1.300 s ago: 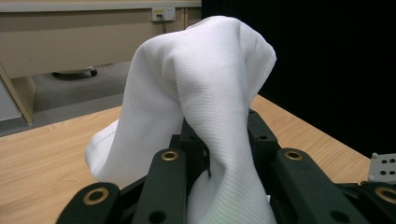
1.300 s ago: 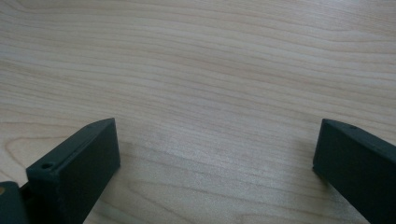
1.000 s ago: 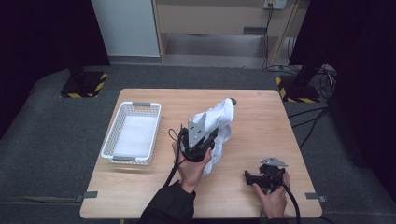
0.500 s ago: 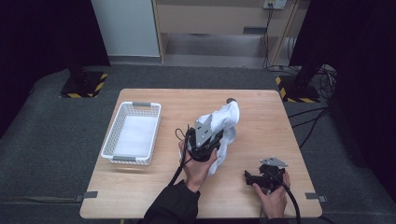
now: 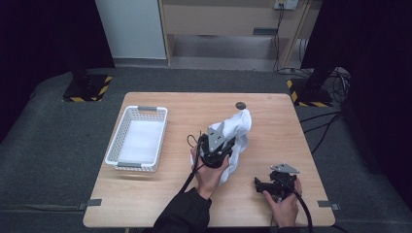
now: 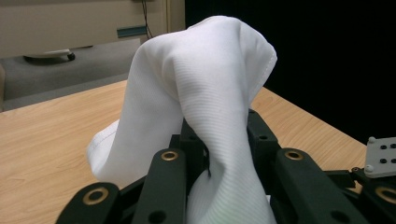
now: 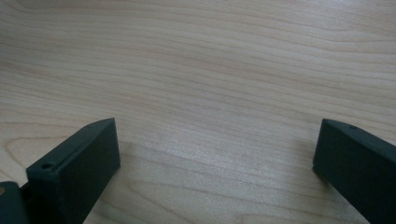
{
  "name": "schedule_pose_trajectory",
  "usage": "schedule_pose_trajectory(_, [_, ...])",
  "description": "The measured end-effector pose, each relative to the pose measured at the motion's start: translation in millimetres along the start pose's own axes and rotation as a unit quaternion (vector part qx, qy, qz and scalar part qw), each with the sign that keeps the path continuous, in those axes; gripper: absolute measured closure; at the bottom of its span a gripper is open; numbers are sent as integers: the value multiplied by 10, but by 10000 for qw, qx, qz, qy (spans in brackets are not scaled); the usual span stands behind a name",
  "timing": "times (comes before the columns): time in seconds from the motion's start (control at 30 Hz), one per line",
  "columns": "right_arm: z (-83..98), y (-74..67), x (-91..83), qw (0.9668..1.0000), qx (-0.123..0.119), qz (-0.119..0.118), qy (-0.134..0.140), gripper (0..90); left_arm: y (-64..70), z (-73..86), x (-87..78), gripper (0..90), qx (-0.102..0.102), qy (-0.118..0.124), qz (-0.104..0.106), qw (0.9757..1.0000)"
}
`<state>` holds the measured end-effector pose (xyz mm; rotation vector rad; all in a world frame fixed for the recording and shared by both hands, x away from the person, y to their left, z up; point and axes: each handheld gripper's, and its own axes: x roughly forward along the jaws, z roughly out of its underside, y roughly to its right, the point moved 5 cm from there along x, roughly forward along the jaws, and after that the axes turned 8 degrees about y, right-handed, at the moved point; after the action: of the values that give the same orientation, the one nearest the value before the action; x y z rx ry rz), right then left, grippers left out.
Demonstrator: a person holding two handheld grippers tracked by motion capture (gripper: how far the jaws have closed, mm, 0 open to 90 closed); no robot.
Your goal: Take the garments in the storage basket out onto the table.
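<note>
1. The basket sits at the left of the table, well apart from the work.
2. The cloth is near the table's middle, partly lifted, its lower end trailing on the wood. It looks light, soft and floppy; it will likely sag and fold wherever unsupported, so a hem or corner seems the surest hold.
3. The left gripper has its jaws pressed together on a bunched fold of the cloth, which drapes up over them.
4. The right gripper rests low by the near right edge, its jaws spread wide over bare wood, holding nothing.
</note>
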<state>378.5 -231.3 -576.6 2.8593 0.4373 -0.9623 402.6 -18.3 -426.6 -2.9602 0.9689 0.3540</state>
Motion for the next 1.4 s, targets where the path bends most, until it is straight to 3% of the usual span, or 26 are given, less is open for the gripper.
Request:
schedule_pose_trajectory(0.57, [0,0,0,10000,3,2,-1,7,17,228,121,721,-59,-193,48,9998])
schedule_pose_trajectory(1.4, [0,-1,0,10000,3,0,-1,6,49,351,202,716,-7,-342,85,9994])
